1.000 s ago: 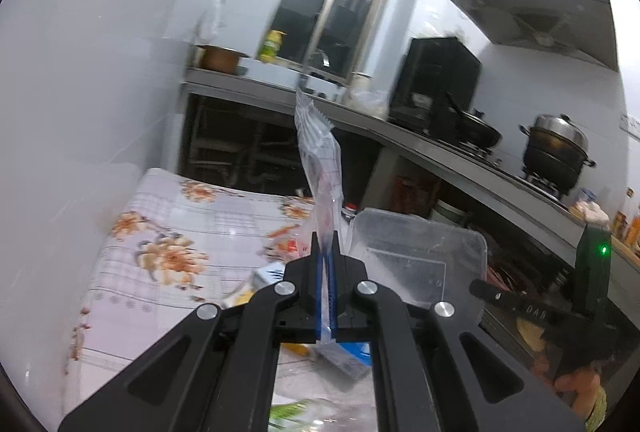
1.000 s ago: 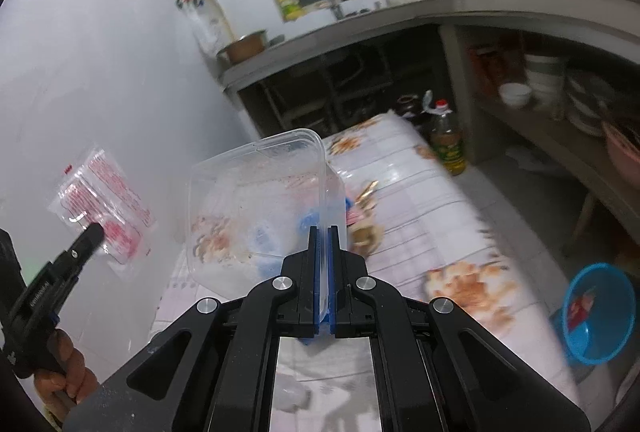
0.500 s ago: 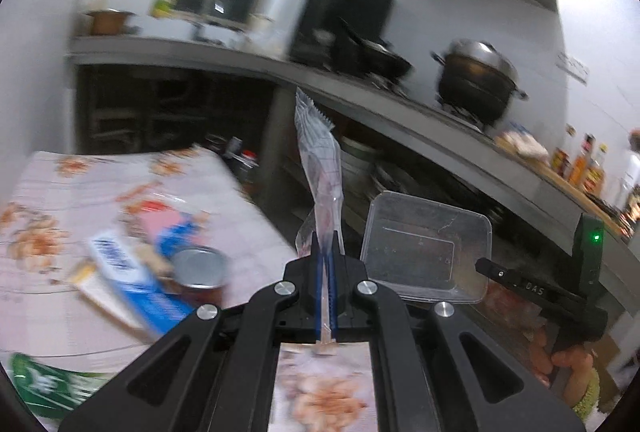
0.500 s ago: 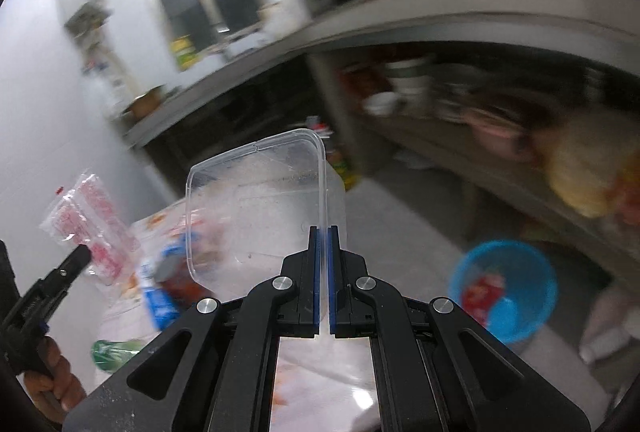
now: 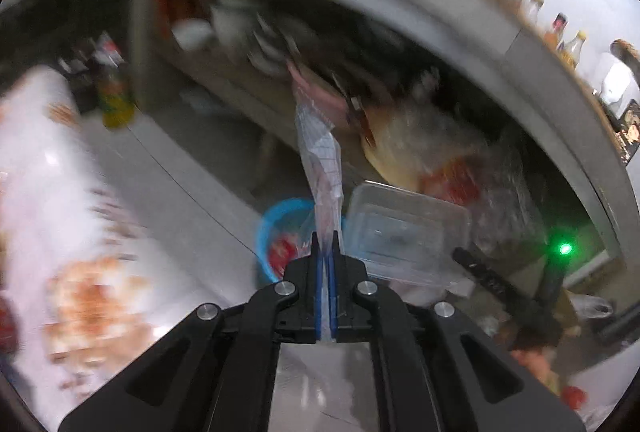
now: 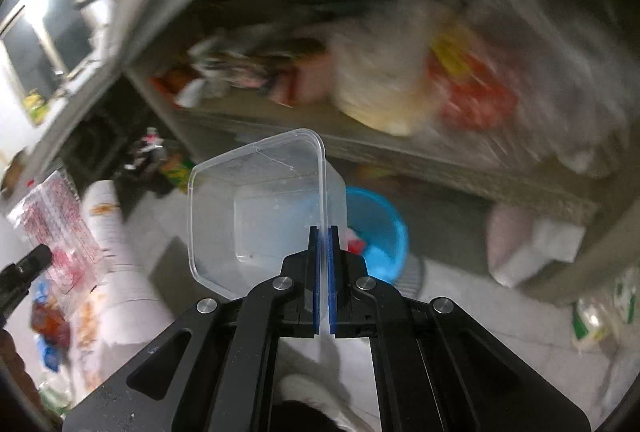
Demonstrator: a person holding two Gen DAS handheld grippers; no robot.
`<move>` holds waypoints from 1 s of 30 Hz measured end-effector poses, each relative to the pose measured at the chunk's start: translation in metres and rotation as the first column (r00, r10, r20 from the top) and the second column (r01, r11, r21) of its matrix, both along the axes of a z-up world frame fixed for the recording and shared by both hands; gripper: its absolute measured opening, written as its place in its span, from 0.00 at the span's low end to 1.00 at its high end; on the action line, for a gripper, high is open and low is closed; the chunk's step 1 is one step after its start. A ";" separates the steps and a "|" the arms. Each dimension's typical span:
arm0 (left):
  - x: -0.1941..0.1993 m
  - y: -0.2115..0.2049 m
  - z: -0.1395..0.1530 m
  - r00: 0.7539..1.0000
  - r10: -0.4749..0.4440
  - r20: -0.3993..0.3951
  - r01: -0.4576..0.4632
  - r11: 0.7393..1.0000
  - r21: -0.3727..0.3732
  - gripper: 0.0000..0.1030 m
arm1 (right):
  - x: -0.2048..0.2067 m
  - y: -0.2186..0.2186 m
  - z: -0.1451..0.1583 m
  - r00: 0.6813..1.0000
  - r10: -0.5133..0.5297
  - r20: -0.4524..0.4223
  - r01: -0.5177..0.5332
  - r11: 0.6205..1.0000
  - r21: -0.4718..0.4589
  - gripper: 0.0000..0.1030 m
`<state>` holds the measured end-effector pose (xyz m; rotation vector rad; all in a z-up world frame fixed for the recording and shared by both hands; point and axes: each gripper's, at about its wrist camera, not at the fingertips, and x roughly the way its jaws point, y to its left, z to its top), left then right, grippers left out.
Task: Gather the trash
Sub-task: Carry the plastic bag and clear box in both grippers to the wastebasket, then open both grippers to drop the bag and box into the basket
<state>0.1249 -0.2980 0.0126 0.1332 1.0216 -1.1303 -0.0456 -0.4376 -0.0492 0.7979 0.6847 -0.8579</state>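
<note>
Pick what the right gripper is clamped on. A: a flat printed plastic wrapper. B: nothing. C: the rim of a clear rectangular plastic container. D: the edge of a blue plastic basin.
C: in the right wrist view the right gripper pinches one wall of the clear rectangular plastic container, while the blue plastic basin sits on the floor beyond it.

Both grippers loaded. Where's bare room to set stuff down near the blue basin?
Bare floor tiles between the blue basin and the white bundle under the shelf. More bare floor between basin and floral-cloth table. Crowded: the low shelf, stuffed with bags; the basin already holds red trash.
</note>
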 end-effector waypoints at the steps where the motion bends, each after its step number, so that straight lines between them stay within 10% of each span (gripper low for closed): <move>1: 0.000 -0.018 -0.011 0.999 -0.025 -0.036 0.026 0.999 0.023 0.02 | -0.003 -0.004 -0.008 1.000 -0.014 -0.011 0.014 1.000 0.010 0.02; 12: -0.012 -0.175 -0.125 0.983 -0.136 -0.127 0.163 0.959 0.231 0.04 | -0.045 -0.038 -0.067 0.985 -0.141 -0.104 0.150 0.985 0.086 0.02; 17: -0.008 -0.209 -0.165 0.985 -0.113 -0.133 0.148 0.945 0.293 0.44 | -0.055 -0.049 -0.086 0.976 -0.170 -0.134 0.185 0.976 0.114 0.02; 30: 0.017 -0.152 -0.095 0.992 -0.003 -0.123 0.028 0.979 0.201 0.58 | -0.001 -0.073 -0.136 0.986 -0.087 -0.145 0.113 0.977 0.180 0.02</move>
